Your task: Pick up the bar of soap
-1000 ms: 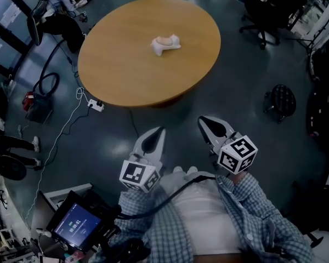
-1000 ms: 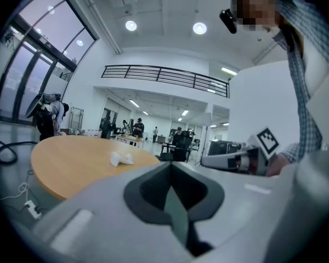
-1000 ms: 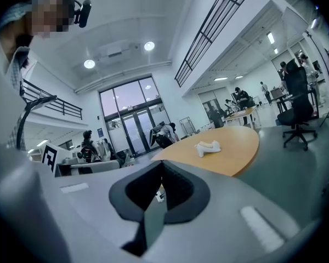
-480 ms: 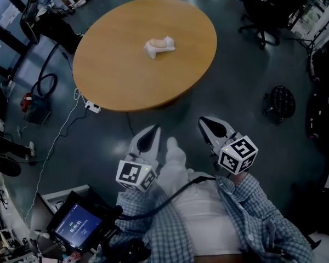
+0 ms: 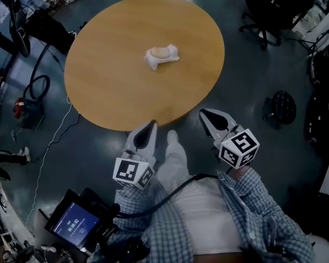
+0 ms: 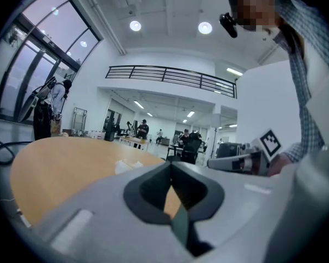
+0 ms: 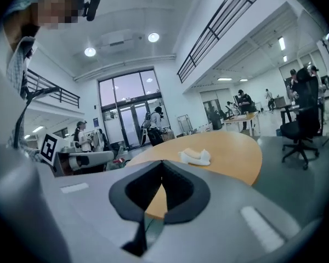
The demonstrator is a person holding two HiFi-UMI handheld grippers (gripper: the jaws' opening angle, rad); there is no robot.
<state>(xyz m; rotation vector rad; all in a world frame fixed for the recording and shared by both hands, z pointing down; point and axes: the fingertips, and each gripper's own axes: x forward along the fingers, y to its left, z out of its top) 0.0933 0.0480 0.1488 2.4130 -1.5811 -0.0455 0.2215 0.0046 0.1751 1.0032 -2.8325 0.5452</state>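
Observation:
A tan bar of soap (image 5: 160,52) lies in a white soap dish (image 5: 165,59) near the middle of the round wooden table (image 5: 115,75). My left gripper (image 5: 148,128) hovers at the table's near edge, jaws shut and empty. My right gripper (image 5: 210,116) floats just off the near right rim, also shut with nothing in it. Both point toward the table and stay well short of the soap. The right gripper view shows the soap (image 7: 191,153) on its dish (image 7: 199,160) beyond the shut right gripper (image 7: 162,166). In the left gripper view the dish (image 6: 124,166) peeks over the shut left gripper (image 6: 171,167).
A black office chair (image 5: 263,10) stands at the far right and a round black stool (image 5: 280,104) on the floor to the right. Cables (image 5: 44,84) and a red device (image 5: 19,107) lie left of the table. A tablet screen (image 5: 72,227) sits at lower left. People stand further back.
The person has stepped toward the table, a leg now showing between the grippers. Both grippers came closer to the table's near edge and stayed shut. The soap has not moved on the table.

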